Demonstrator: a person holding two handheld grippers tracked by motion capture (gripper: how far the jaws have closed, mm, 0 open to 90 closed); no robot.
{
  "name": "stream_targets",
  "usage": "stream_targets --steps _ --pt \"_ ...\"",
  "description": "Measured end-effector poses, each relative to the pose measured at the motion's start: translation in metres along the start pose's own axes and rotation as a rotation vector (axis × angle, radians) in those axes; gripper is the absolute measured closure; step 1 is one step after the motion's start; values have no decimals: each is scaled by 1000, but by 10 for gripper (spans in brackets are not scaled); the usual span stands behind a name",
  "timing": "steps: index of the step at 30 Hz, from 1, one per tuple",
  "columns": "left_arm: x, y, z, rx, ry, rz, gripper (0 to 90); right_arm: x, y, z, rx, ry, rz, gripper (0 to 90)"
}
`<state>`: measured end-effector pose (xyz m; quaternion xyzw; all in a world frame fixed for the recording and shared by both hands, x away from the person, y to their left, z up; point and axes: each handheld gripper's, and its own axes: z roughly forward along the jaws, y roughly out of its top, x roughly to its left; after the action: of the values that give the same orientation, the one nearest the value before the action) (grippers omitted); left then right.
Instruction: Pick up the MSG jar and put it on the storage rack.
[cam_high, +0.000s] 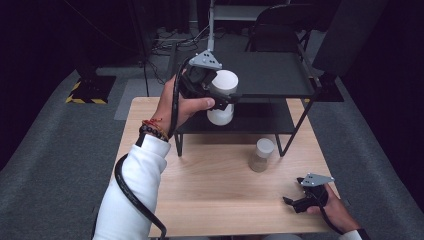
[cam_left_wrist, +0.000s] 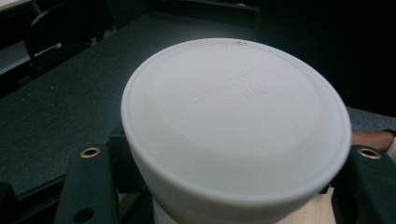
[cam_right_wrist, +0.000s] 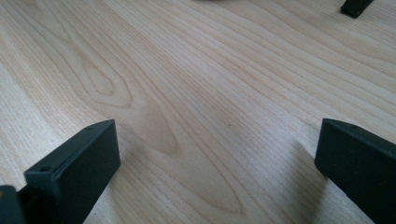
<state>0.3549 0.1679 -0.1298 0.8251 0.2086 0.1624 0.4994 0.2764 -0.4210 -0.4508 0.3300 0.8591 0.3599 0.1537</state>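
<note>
I've got the white jar (cam_high: 222, 97) clamped in my left gripper (cam_high: 212, 95), jaws squeezed on its body just under the lid (cam_left_wrist: 236, 121), and it's up in the air at the front left corner of the black shelf rack (cam_high: 270, 75). From the left gripper view the lid sits dead centre between the two black jaws, tilted toward me. Faint raised lettering on top of it (too soft to read for sure).

Room to move: the rack's top shelf lies at three o'clock from the jar, its lower shelf just below and behind, so the rack edge is close on that side. Toward nine o'clock there's nothing but air over the wooden table (cam_high: 210, 185).

A second jar (cam_high: 261, 155), clear with a pale lid, stands on the table at five o'clock from the held one, well apart. My right gripper (cam_high: 295, 199) rests low on the table near the front right edge, jaws spread wide, nothing between them.
</note>
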Motion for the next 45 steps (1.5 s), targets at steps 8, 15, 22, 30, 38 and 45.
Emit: stream_targets --steps 8,15,22,30,38,45 --pt "6 12 1 -4 1 4 340 0 0 0 0 0 0 0" --pt "13 20 8 -5 -5 0 339 0 0 0 0 0 0 0" --pt "19 29 10 -17 -8 6 339 0 0 0 0 0 0 0" --pt "24 41 17 -19 0 17 339 0 0 0 0 0 0 0" --pt "33 52 32 3 8 25 339 0 0 0 0 0 0 0" --pt "38 53 39 -11 19 21 336 0 0 0 1 1 0 0"
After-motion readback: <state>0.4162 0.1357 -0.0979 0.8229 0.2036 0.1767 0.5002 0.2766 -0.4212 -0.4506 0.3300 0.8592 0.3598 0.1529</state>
